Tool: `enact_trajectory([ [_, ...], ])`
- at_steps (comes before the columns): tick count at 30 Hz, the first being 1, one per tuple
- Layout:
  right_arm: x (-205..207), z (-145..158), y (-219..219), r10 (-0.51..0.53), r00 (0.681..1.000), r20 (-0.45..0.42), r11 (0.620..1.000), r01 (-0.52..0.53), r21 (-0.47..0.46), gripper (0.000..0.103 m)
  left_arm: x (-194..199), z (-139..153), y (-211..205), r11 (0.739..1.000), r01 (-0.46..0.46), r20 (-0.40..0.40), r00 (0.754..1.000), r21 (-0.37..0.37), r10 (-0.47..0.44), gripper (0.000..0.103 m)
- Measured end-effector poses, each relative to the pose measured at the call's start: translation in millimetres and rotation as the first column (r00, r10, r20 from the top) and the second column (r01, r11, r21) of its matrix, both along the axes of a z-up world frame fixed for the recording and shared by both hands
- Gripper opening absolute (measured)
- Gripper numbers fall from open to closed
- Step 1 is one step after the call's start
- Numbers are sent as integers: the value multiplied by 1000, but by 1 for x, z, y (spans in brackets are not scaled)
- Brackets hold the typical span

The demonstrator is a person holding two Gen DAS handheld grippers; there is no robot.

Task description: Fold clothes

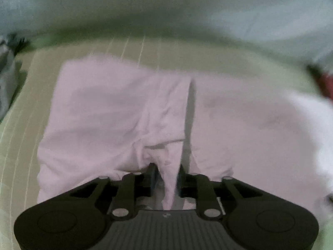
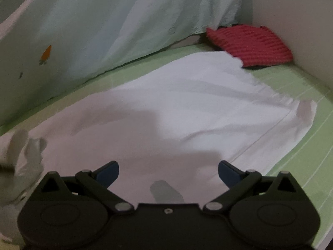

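The left gripper (image 1: 166,174) is closed tight on a pinch of the white cloth (image 1: 116,112). The pinched bit sticks up btwn the two black fingers (image 1: 150,171) like a little tent. From there the cloth runs away from the gripper w/ a long fold line down the middle. One part lies over the other, & the rest lies flat on the green sheet (image 1: 18,145) w/ thin white stripes.

The right gripper (image 2: 168,171) is wide open & holds nothing. Its blue pads (image 2: 109,171) are far apart, just over the white cloth (image 2: 187,95). A dark shadow of the gripper falls on the cloth under it. The cloth spreads out flat over the green sheet (image 2: 301,162). At the left edge a bit of it is bunched up. The far end of the cloth touches a red knit pillow (image 2: 249,45) in the corner. A pale green curtain (image 2: 93,31) w/ a small orange carrot (image 2: 46,54) on it hangs along the back.
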State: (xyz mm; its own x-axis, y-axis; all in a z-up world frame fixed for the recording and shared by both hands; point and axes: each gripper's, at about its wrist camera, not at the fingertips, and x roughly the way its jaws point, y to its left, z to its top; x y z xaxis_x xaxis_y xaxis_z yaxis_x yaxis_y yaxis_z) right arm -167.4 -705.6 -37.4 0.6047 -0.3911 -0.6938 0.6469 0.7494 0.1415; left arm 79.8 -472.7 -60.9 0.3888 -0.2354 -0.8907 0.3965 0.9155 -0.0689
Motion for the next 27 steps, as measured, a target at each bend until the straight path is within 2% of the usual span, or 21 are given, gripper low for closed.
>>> enact_trajectory([
  [4,11,1,-25,-32,999,-1,999,32,-29,103,4,-2,2,997,-46,-36,998,-66,44,40],
  [5,16,0,-31,-37,999,-2,999,37,-39,103,4,-2,1,996,-55,-41,998,-72,52,41],
  [7,29,0,-44,-49,999,-5,997,49,-67,103,2,-2,-1,996,-57,-39,998,-62,55,42],
  [12,53,0,-93,-73,996,-45,991,67,-119,103,9,1,8,987,-126,-82,990,-100,117,44],
  [21,33,-19,-195,-241,963,-124,955,212,-206,103,14,0,-3,990,-139,-98,986,-39,134,44],
  [27,5,-36,-225,-282,954,-107,955,267,-130,103,14,0,-2,989,-146,-105,984,-35,141,45],
])
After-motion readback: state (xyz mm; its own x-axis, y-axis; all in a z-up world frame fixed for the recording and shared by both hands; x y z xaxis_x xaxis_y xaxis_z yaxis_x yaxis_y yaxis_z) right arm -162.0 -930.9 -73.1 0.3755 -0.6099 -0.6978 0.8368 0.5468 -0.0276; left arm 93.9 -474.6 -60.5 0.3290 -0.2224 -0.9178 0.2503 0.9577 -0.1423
